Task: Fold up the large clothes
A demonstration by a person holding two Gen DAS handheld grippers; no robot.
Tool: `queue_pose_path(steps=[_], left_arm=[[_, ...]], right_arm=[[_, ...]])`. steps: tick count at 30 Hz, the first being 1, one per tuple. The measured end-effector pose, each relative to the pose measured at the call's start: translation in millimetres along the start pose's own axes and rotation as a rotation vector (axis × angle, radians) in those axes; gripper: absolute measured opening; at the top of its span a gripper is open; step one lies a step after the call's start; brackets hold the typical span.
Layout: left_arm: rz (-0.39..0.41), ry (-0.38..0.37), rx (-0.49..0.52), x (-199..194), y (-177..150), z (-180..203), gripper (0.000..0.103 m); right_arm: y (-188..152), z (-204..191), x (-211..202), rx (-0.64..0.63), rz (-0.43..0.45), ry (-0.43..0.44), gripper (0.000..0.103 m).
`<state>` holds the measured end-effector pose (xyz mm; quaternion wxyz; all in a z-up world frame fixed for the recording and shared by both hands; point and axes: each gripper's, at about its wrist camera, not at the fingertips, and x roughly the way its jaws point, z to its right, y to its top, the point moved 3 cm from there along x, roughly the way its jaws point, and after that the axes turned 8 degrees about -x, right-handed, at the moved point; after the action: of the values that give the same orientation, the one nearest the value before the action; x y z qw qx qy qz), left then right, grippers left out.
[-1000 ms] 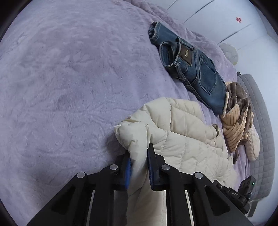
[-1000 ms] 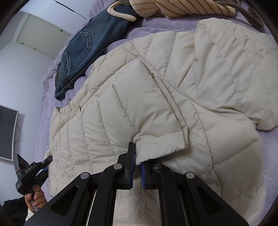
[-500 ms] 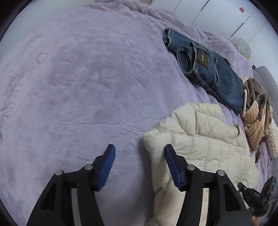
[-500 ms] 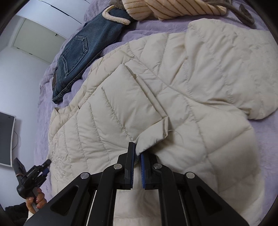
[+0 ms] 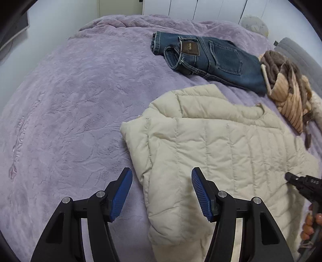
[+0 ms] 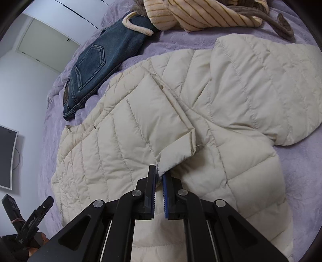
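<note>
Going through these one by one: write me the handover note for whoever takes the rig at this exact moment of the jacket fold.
Left tongs: open, empty, above the jacket's folded side edge.
Right tongs: shut on a cuff-like edge of the cream puffer jacket.
Jacket lies on the purple blanket; jeans and a striped garment lie beyond it.
Done: one side looks folded in.
Left: lay down the piece the right tongs hold, then finish the fold.

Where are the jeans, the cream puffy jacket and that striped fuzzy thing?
jeans (image 5: 225, 58): left wrist view, back pocket.
cream puffy jacket (image 6: 140, 125): right wrist view, quilted panel.
striped fuzzy garment (image 6: 203, 16): right wrist view, striped fabric.
</note>
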<state>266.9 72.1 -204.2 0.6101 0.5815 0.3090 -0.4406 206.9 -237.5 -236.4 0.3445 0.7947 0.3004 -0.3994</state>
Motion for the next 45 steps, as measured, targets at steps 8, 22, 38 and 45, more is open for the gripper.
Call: queue_pose_path(steps=[8, 22, 38, 45], left_arm=[[-0.073, 0.05, -0.015, 30, -11, -31, 0.062], [-0.037, 0.076, -0.024, 8, 0, -30, 0.062], [-0.018, -0.011, 0.025, -64, -35, 72, 0.088], [-0.051, -0.06, 0.058, -55, -65, 152, 0.103]], right_arm=[[-10, -8, 14, -0.012, -0.078, 0.056, 0.007], [-14, 15, -36, -0.044, -0.042, -0.007, 0.008], [-22, 46, -65, -0.012, -0.066, 0.072, 0.008], [-26, 109, -95, 0.089, -0.045, 0.041, 0.064]])
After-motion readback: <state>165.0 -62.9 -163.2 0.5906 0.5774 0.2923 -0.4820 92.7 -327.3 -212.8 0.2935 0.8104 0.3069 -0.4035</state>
